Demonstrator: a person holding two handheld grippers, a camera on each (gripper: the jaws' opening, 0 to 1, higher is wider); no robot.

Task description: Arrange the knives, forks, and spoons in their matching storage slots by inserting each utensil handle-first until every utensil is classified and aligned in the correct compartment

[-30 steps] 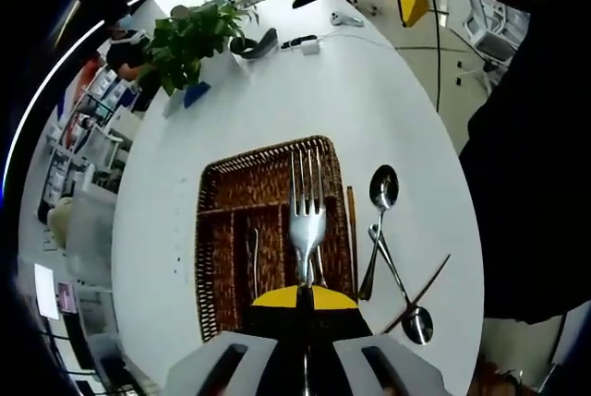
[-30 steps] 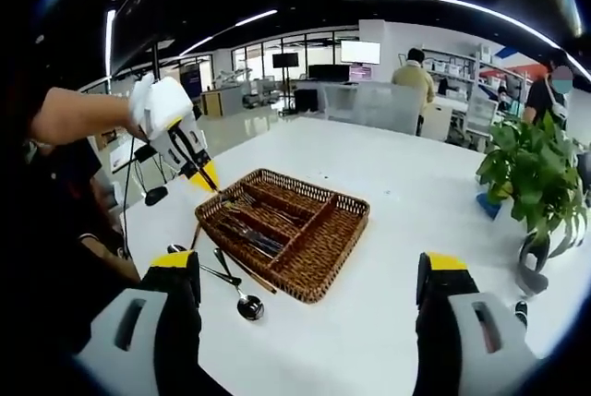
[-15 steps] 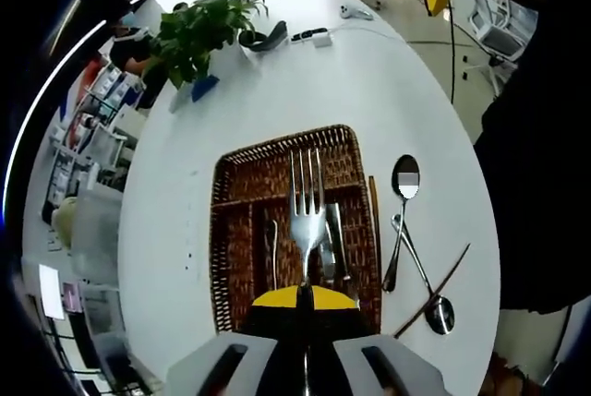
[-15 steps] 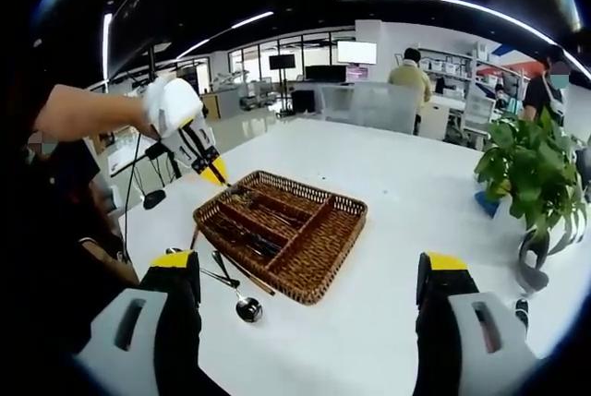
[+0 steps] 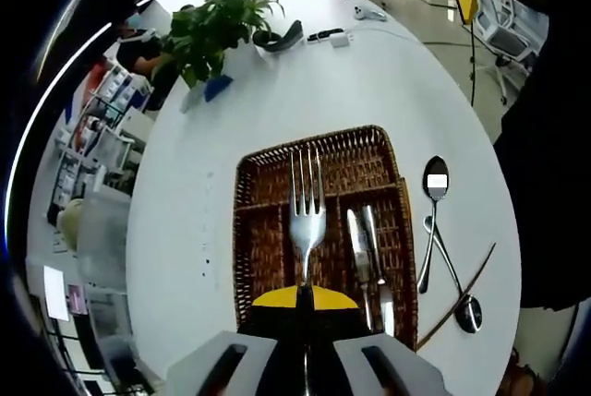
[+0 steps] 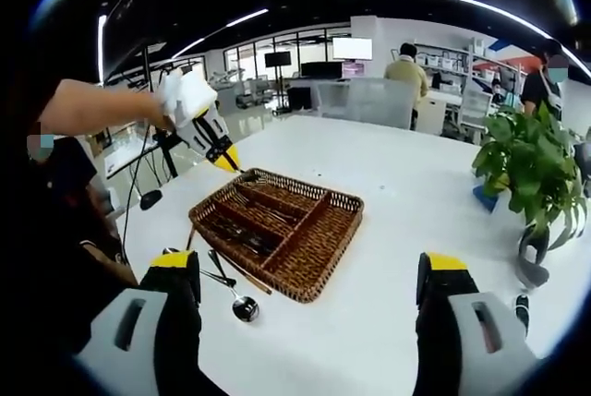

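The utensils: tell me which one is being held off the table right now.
The fork, clamped by its handle in the left gripper, tines forward above the wicker tray. The two spoons lie on the table; the knives lie inside the tray.

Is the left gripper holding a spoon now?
No, the left gripper holds a fork by its handle, tines pointing forward over the wicker tray.

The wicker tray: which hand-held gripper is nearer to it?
Left. The left hand-held gripper hovers just over the wicker tray's far corner, gripping a fork. The right hand-held gripper is open, held back from the tray's near edge.
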